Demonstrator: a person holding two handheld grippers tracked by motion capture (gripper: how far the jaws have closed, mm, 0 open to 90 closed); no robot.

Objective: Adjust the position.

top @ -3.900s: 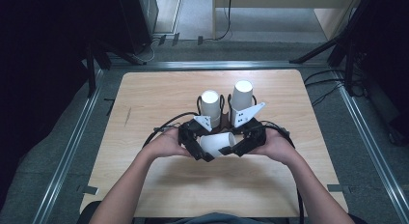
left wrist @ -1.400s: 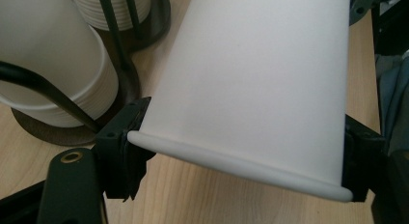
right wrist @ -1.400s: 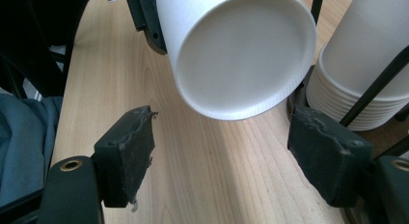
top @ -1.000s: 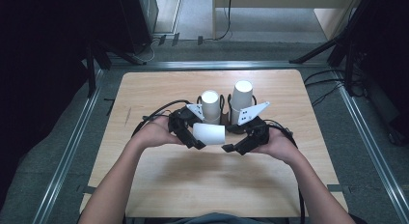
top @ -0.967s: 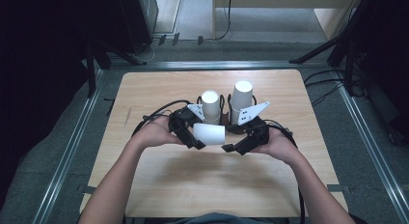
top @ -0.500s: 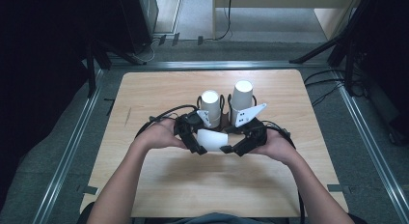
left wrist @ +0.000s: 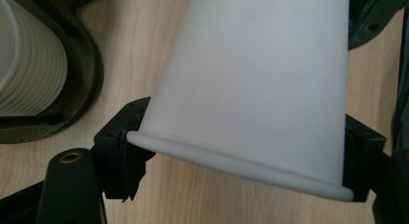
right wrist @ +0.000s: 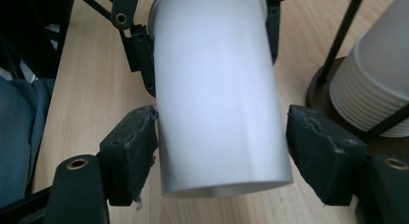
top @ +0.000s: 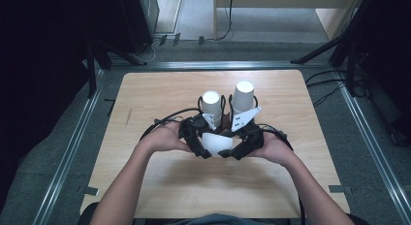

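A white paper cup [top: 217,142] lies on its side above the table between my two grippers. My left gripper [top: 202,148] is shut on the cup's rim [left wrist: 231,159], with a pad pressing on each side. My right gripper [top: 233,150] faces it from the other side, and its jaws have just been closing around the cup's base end [right wrist: 217,113]. In the right gripper view the left pad [right wrist: 137,147] touches the cup wall, while a thin gap shows at the right pad [right wrist: 318,151].
Two stacks of upturned white cups [top: 211,102] [top: 243,94] stand in black wire holders just behind the grippers. One ribbed stack [left wrist: 24,64] is close by in the left gripper view, and the other [right wrist: 376,89] in the right gripper view. Bare wood [top: 213,186] lies in front of the hands.
The left hand has brought the cup slightly nearer the person and toward the right gripper. The right gripper's jaws now stand on either side of the cup's base.
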